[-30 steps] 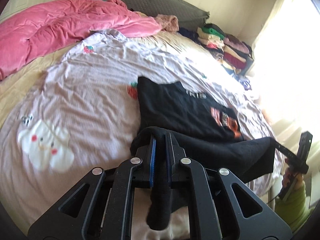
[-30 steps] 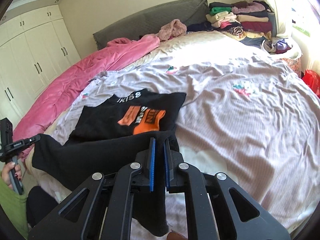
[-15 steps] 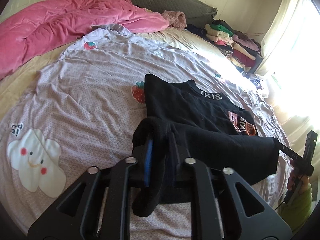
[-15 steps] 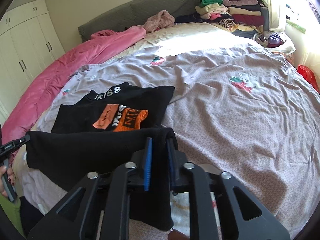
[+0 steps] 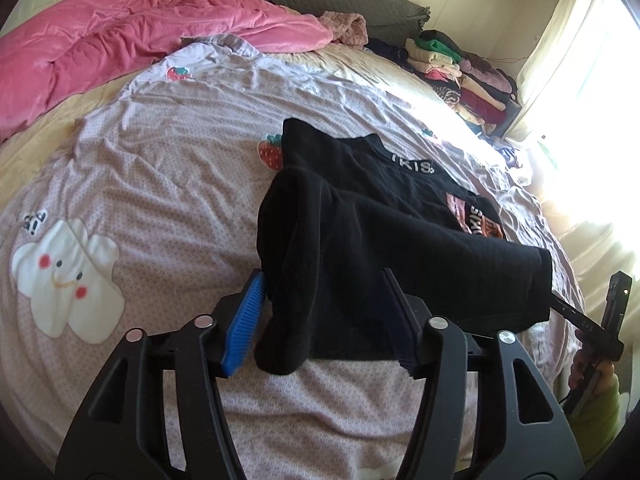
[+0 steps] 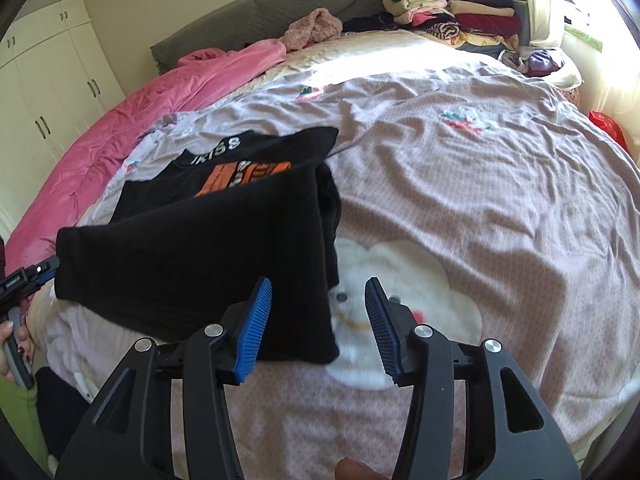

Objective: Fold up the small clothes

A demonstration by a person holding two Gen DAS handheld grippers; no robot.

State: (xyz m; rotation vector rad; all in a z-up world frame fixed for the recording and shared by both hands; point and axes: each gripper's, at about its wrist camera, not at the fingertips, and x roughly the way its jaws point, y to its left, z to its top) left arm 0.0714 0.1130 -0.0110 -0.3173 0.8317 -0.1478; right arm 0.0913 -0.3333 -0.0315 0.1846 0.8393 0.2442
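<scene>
A black T-shirt (image 5: 384, 240) lies on a bed, its lower half folded up over the chest so that only part of an orange print (image 6: 244, 174) shows. White letters at the neckline read "IKISS" from the right wrist view; the orange print's wording is too cut off to read.

The left tool (image 5: 326, 320) has just been opening: its jaws stand apart, with a bunched corner of the shirt loose between the blue pads (image 5: 244, 320), no longer pinched. The right tool (image 6: 318, 326) has also just been opening. Its jaws stand well apart, the shirt's near corner lies partly between them, and neither pad presses on it.

The bed carries a wrinkled lilac bedspread (image 6: 480, 200) patterned with strawberries and a white smiling cloud face (image 5: 66, 276). A pink quilt (image 5: 132, 36) is heaped along the far side before a grey-green headboard (image 6: 260, 12). A stack of folded clothes (image 6: 452, 12) sits by a bright, curtained window. Cream wardrobe doors (image 6: 44, 88) line one wall.
</scene>
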